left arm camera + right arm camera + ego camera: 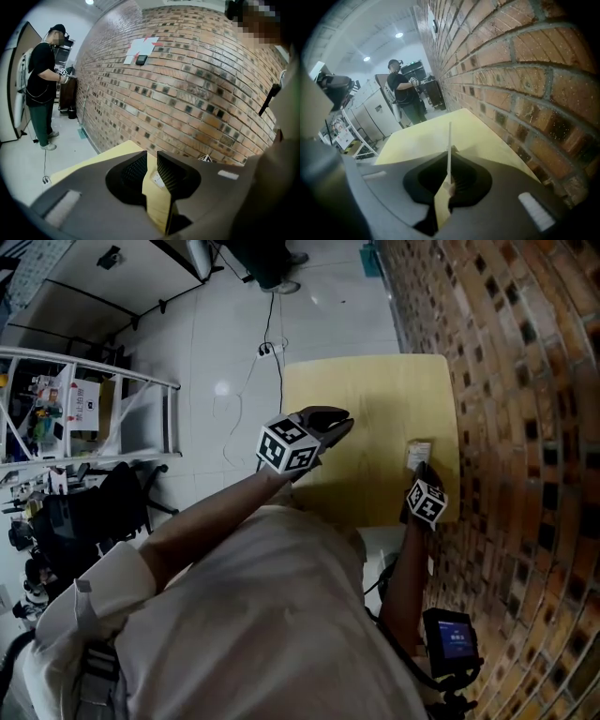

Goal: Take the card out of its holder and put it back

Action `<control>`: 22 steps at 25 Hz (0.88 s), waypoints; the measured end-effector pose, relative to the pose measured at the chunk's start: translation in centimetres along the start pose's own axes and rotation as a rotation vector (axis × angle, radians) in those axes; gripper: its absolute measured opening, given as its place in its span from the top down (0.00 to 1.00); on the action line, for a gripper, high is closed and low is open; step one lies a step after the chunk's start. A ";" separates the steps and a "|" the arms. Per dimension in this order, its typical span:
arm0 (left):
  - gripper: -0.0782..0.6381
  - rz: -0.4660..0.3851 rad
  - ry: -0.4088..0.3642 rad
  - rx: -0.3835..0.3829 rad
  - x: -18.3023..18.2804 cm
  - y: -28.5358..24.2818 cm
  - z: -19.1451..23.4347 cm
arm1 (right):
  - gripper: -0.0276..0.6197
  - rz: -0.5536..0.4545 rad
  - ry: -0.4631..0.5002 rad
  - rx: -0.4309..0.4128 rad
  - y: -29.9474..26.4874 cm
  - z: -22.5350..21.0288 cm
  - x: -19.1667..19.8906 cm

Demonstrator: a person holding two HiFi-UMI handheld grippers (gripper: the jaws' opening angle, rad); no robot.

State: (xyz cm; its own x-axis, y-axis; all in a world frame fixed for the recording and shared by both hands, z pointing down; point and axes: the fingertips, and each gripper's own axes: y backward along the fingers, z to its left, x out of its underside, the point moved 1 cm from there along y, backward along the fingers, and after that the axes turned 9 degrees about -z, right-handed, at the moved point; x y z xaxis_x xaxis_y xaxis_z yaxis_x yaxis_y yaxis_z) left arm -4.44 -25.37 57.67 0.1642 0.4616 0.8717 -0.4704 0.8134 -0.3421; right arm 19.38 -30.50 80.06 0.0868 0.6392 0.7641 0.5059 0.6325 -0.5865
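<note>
The right gripper (449, 157) is pressing its ribbed black jaws together on a thin white card (449, 136). That view is showing the card only edge-on, as a stiff upright sliver over the smooth yellow surface (426, 136). The head view is showing its pale flat face at the surface's right side, beside the rough brick wall (525, 427). The holder is too small to make out. The left gripper (151, 164) is hovering with its jaws apart and nothing between them.
</note>
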 end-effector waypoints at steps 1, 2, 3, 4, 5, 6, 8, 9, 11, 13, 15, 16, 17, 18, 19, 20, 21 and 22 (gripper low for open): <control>0.77 0.000 -0.002 0.001 0.0 -0.1 -0.1 | 0.94 -0.005 0.008 0.003 0.0 0.0 0.0; 0.77 -0.001 -0.003 0.003 0.1 -0.1 -0.2 | 0.94 -0.009 0.012 0.004 -0.1 0.0 0.1; 0.77 0.000 -0.004 0.005 0.1 -0.2 -0.3 | 0.94 -0.012 0.015 0.005 0.0 0.1 0.1; 0.77 0.000 -0.005 0.007 0.2 -0.2 -0.5 | 0.94 -0.013 0.017 0.004 0.0 0.2 0.2; 0.77 -0.001 -0.007 0.010 0.1 -0.2 -0.6 | 0.94 -0.013 0.020 0.004 -0.1 0.2 0.2; 0.77 -0.003 -0.011 0.013 0.0 -0.3 -0.7 | 0.94 -0.013 0.023 0.004 -0.2 0.2 0.2; 0.77 -0.007 -0.017 0.017 -0.2 -0.5 -0.9 | 0.94 -0.013 0.027 0.004 -0.6 0.1 0.0; 0.77 -0.008 -0.020 0.019 -0.3 -0.5 -1.0 | 0.94 -0.012 0.028 0.003 -0.6 0.1 0.0; 0.77 -0.006 -0.022 0.021 -0.2 -0.4 -1.3 | 0.93 0.001 0.038 0.002 -0.6 0.0 0.3; 0.77 -0.002 -0.022 0.023 0.1 0.1 -1.6 | 0.92 0.029 0.077 -0.002 -0.4 0.0 1.1; 0.77 -0.001 -0.018 0.028 0.4 0.9 -2.1 | 0.71 0.038 0.098 0.006 0.4 -0.1 1.9; 0.77 -0.005 -0.014 0.032 0.5 1.4 -2.4 | 0.68 0.027 0.092 0.021 1.3 -0.2 2.0; 0.77 -0.014 -0.012 0.038 0.4 1.8 -2.6 | 0.65 0.004 0.082 0.041 2.3 -0.5 1.5; 0.77 -0.029 -0.014 0.042 -0.1 2.0 -2.6 | 0.62 -0.034 0.076 0.056 3.0 -0.6 0.1; 0.77 -0.046 -0.020 0.042 -0.8 2.0 -2.3 | 0.61 -0.077 0.073 0.064 3.2 -0.4 -1.7; 0.77 -0.060 -0.029 0.038 -1.5 2.0 -1.8 | 0.61 -0.111 0.068 0.067 3.2 0.0 -3.3; 0.77 -0.066 -0.037 0.031 -2.0 1.9 -1.3 | 0.61 -0.137 0.063 0.065 3.2 0.5 -4.5; 0.77 -0.064 -0.040 0.027 -2.0 1.8 -1.2 | 0.61 -0.161 0.058 0.061 3.6 0.8 -5.3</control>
State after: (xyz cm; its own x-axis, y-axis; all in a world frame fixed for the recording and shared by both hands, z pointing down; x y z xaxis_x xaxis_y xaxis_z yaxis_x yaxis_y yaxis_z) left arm -4.58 -24.45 54.88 0.1600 0.3943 0.9050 -0.4837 0.8305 -0.2763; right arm 20.03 -31.22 73.66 0.0590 0.5019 0.8629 0.4648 0.7512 -0.4687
